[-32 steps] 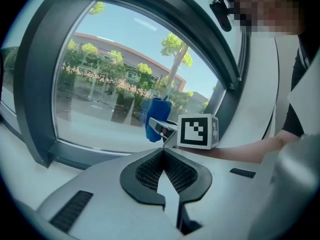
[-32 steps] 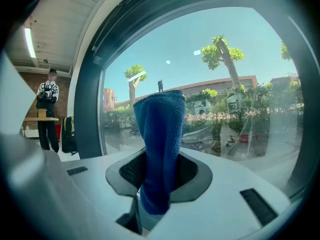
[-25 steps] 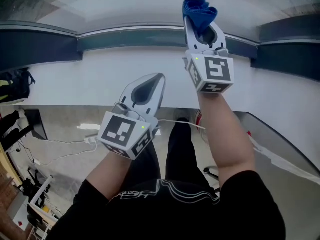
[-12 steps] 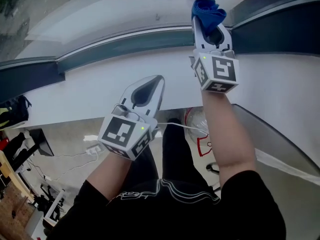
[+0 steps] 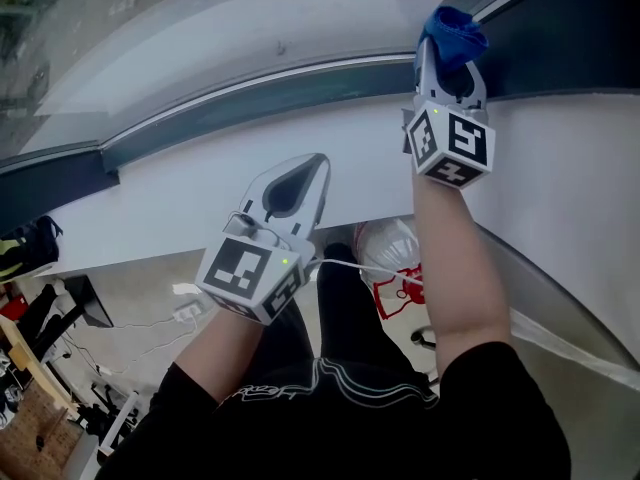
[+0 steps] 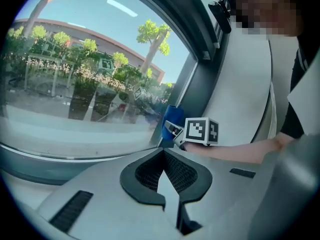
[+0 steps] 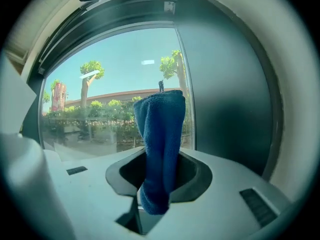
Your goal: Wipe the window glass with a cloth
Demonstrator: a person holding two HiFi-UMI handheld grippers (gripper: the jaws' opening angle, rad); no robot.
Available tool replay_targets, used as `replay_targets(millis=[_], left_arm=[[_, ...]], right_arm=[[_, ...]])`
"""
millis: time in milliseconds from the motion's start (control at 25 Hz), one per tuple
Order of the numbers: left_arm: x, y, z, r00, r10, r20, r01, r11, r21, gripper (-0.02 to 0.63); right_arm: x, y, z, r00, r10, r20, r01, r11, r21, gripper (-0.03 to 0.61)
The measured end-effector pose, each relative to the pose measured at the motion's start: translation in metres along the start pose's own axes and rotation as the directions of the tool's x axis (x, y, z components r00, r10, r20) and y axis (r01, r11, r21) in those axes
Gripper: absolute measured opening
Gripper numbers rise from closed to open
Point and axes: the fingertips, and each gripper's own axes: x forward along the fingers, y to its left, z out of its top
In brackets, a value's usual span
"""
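Nearest, toward seven o'clock in the head view, the left gripper (image 5: 306, 176) hovers over the white sill (image 5: 150, 193), its jaws pressed together and holding nothing. Farther, at one o'clock, the right gripper (image 5: 448, 64) pinches a blue cloth (image 5: 453, 30) by the right edge of the window glass (image 5: 200, 53), beside the dark frame (image 5: 560, 28). Whether the cloth touches the glass is unclear.

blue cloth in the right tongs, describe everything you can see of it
The blue cloth looks like soft microfibre, bunched into a folded upright wad. The right tongs are shut on its lower part, a short end poking back behind the grip, the rest sticking out past the tips. It is held near the right edge of the window glass, beside the dark frame; whether it touches the glass cannot be told.
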Motion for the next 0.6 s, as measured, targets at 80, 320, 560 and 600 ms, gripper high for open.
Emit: replay_targets(millis=[80, 320, 560, 600], left_arm=[[0.002, -0.004, 0.004, 1.0, 0.009, 0.002, -0.009, 1.0, 0.004, 0.003], [-0.022, -0.016, 0.016, 1.0, -0.016, 0.012, 0.016, 0.999, 0.048, 0.003], [-0.094, -0.033, 0.084, 0.994, -0.046, 0.096, 0.033, 0.99, 0.134, 0.003], [-0.113, -0.038, 0.093, 0.993, -0.053, 0.107, 0.038, 0.989, 0.141, 0.003]], right_arm=[[0.001, -0.006, 0.0, 1.0, 0.0, 0.0, 0.0, 1.0, 0.02, 0.094], [-0.03, 0.01, 0.021, 1.0, 0.017, 0.005, -0.017, 0.998, 0.065, 0.093], [-0.107, 0.078, 0.095, 0.983, 0.182, 0.031, -0.184, 0.98, 0.081, 0.094], [-0.128, 0.095, 0.107, 0.974, 0.227, 0.023, -0.228, 0.971, 0.075, 0.094]])
